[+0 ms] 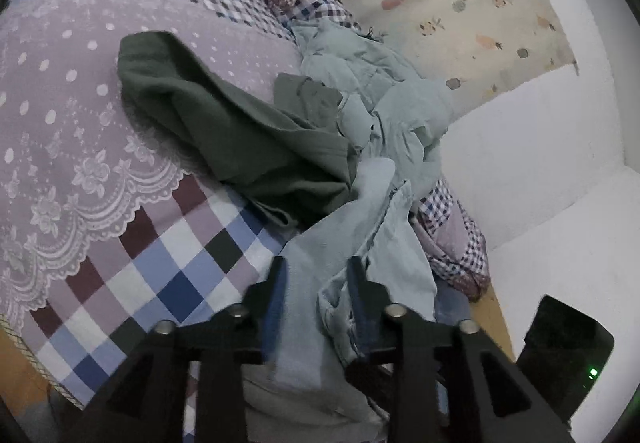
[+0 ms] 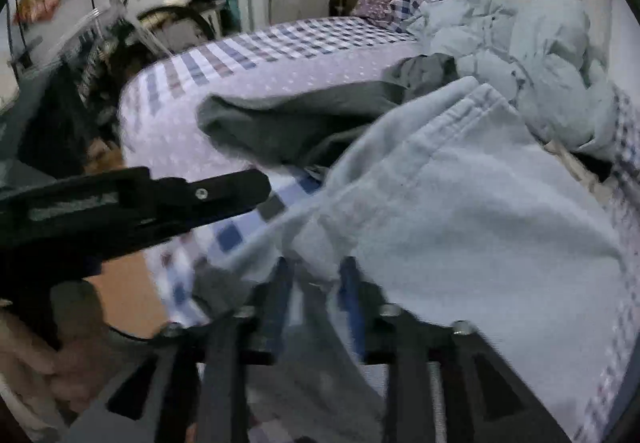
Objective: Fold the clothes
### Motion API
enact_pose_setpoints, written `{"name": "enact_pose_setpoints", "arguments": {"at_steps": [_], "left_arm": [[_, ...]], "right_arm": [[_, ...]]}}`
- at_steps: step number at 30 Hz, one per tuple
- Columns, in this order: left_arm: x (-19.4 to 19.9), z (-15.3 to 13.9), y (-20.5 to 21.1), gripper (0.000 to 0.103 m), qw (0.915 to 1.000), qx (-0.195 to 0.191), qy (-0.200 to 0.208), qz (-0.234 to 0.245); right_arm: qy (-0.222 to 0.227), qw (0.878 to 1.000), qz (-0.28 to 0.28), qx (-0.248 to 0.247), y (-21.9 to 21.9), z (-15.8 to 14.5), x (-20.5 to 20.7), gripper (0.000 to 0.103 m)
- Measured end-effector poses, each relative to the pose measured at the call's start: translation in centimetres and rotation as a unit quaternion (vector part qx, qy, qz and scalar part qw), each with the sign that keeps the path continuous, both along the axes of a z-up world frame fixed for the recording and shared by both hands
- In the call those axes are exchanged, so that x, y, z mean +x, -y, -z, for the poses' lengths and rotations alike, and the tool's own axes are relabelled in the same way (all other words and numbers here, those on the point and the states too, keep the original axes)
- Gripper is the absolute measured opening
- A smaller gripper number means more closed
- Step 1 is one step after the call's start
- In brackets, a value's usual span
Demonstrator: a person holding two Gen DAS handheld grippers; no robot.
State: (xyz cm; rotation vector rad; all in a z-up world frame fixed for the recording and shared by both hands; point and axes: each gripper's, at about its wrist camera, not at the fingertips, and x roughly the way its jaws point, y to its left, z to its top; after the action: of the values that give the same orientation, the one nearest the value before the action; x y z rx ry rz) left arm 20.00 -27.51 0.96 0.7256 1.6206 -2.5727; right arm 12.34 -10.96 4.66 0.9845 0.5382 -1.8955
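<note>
Pale blue denim jeans point(image 1: 352, 243) lie rumpled on the lilac dotted and checked bedspread point(image 1: 80, 91), beside a dark green garment point(image 1: 240, 131). Left gripper point(image 1: 318, 275) and right gripper point(image 2: 316, 275) each straddle jeans fabric; whether either pinches it, I cannot tell. No writing is legible.
</note>
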Motion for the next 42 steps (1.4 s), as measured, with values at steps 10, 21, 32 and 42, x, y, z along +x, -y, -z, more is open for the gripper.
{"name": "enact_pose_setpoints", "arguments": {"at_steps": [10, 21, 32, 42], "left_arm": [[-1.7, -1.9, -1.7, 0.058, 0.9963, -0.059, -0.038, 0.05], [-5.5, -0.4, -4.3, 0.059, 0.9826, -0.145, 0.074, 0.089], [-5.3, -1.0, -2.9, 0.061, 0.9796, -0.168, 0.074, 0.082], [-5.3, -0.3, -1.1, 0.077, 0.9896, -0.094, 0.033, 0.103]], "right_arm": [[0.045, 0.992, 0.054, -0.105, -6.0, -3.7, -0.2, 0.058], [0.062, 0.955, 0.242, -0.159, -20.7, -2.6, -2.7, 0.059], [0.163, 0.909, 0.32, -0.21, -30.7, 1.3, -5.2, 0.076], [0.238, 0.898, 0.278, -0.246, -31.8, 5.4, -7.0, 0.085]]}}
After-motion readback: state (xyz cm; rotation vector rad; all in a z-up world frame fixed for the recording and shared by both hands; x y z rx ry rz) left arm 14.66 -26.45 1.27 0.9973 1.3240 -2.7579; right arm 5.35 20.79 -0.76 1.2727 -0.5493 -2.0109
